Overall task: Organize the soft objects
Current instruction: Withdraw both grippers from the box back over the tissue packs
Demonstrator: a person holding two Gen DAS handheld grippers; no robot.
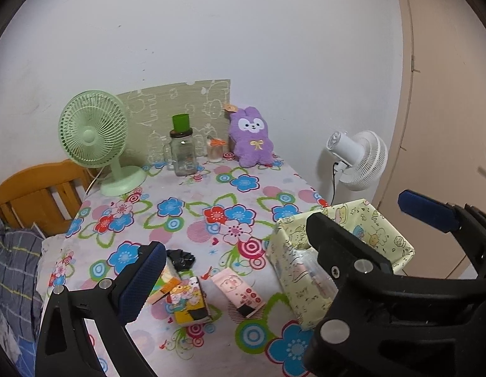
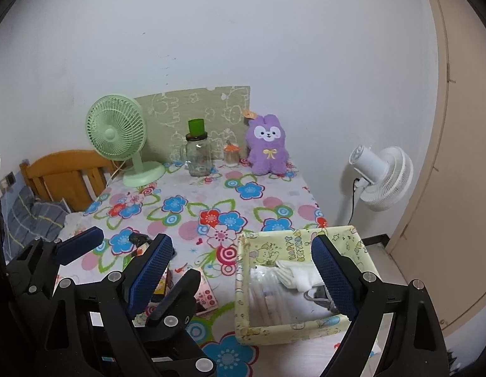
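Table (image 2: pixel 186 194): covered with a printed cloth of blue, red and pink flowers with green loops.

Plush rabbit (image 2: pixel 268 149): purple, fuzzy, white face patch, yellow bow, orange tag at one ear; upright at the far edge of the table against the wall.

Box (image 2: pixel 301 326): square, open-topped, wrapped in pale yellow cartoon paper reading "HAPPY BIRTHDAY"; stands at the near right corner. It holds white folded soft items and clear plastic, partly hidden behind a pad.

Small packets (image 1: pixel 240 295): pink and yellow cartoon prints, flat on the cloth near the left claw; their writing is too small to read.

Left claw (image 1: pixel 306 242): black frame, blue mesh pads, spread wide, nothing between.

Right claw (image 2: pixel 243 270): same build, spread wide and empty, above the box.

Also a green fan (image 2: pixel 117 132), a white fan (image 2: pixel 381 176) and a glass jar (image 2: pixel 198 160).
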